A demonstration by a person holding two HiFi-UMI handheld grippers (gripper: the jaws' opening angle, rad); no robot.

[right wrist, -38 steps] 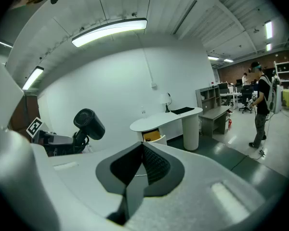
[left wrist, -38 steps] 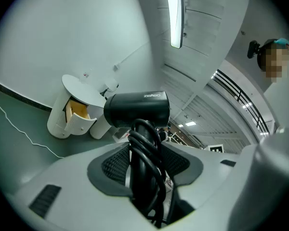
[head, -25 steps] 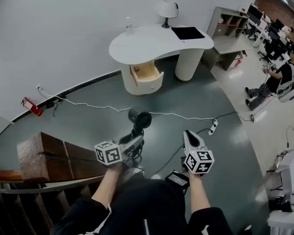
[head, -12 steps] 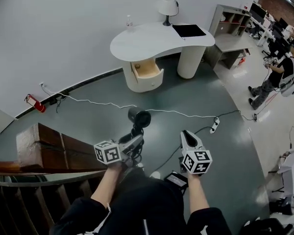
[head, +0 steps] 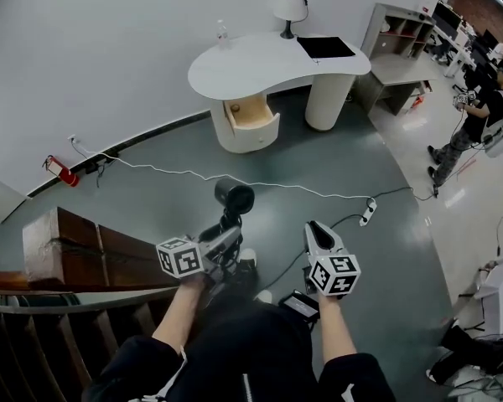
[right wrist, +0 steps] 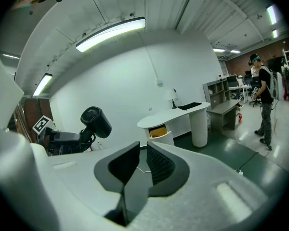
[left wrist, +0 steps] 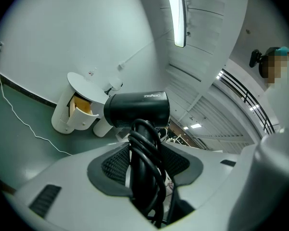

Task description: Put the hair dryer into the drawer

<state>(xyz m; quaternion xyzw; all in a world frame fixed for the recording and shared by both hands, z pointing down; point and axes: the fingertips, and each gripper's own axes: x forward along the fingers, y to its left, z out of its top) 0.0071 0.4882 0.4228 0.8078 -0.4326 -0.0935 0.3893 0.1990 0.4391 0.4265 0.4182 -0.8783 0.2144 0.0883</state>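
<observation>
Where the wall meets the grey floor [head: 377, 166] at the far left, a red fire extinguisher [head: 57, 169] lies beside a socket, and a thin white cable [head: 168, 172] trails from there across the floor. Nearer the person, a brown wooden handrail [head: 84, 254] runs along the lower left.

Just right of it, the left hand-held gripper [head: 227, 235] is clamped on the handle of a black hair dryer [head: 234, 198]. In the left gripper view the ribbed pads [left wrist: 116, 163] press the handle from both sides, the dryer's black cord [left wrist: 147, 148] is looped round the handle, and the barrel [left wrist: 137, 109] stands above the jaws. The dryer is held in the air over the floor, well apart from the drawer [head: 253, 115].

That drawer stands pulled open, its wooden inside showing, in the round pedestal under the curved white worktop [head: 260, 57]. A lamp [head: 289, 7] and a flat black pad [head: 325, 47] sit on the worktop.

Further right, the right hand-held gripper [head: 316, 227] holds nothing; its jaws are drawn together to a thin slit. A white power strip [head: 367, 214] lies on the floor beyond it, and a person [head: 478, 124] stands at the far right.
</observation>
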